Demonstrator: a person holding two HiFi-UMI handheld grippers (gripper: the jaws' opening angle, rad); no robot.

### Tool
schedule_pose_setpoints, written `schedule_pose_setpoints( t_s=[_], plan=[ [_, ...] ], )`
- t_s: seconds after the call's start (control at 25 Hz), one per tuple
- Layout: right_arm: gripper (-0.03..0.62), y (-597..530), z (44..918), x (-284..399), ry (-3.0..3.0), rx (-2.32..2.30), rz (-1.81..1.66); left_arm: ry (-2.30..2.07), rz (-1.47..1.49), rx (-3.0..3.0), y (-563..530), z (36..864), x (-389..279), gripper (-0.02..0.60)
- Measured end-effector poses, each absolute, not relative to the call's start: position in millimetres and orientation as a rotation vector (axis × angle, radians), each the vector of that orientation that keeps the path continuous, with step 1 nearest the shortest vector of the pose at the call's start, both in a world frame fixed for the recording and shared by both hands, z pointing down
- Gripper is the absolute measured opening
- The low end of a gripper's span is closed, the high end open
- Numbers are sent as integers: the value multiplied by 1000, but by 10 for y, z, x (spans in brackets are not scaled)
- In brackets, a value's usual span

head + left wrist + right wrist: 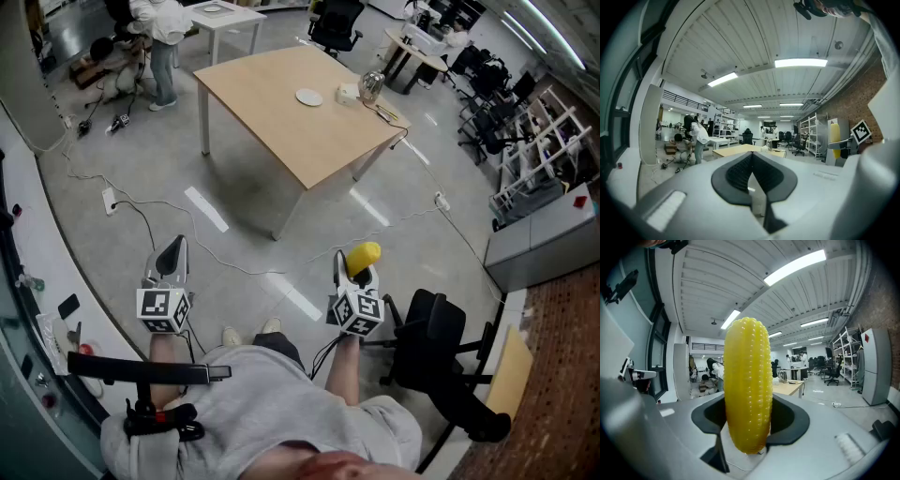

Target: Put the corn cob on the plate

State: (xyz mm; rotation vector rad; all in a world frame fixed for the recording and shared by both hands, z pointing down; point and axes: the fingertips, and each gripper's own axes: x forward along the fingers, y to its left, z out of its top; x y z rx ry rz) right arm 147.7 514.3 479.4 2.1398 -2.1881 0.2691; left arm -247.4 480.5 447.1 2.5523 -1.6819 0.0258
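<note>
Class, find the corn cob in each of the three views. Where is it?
Head view: corn cob lower centre-right, in the right tongs.
Left gripper view: corn cob far right, small, upright.
Right gripper view: corn cob centre, upright between the jaws.
Shared landmark: the light wooden table.

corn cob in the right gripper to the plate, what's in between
Head view: open grey floor, then bare tabletop, between the corn cob and the plate.
</note>
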Motion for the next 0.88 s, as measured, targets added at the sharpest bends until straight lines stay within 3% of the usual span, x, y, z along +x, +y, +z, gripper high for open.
schedule_pose_setpoints(
  t_s=[0.88],
  plan=[
    [239, 4787, 4844, 1037, -2250, 2066, 300, -1728, 35, 2491, 4657, 4689, -2938, 18]
  ],
)
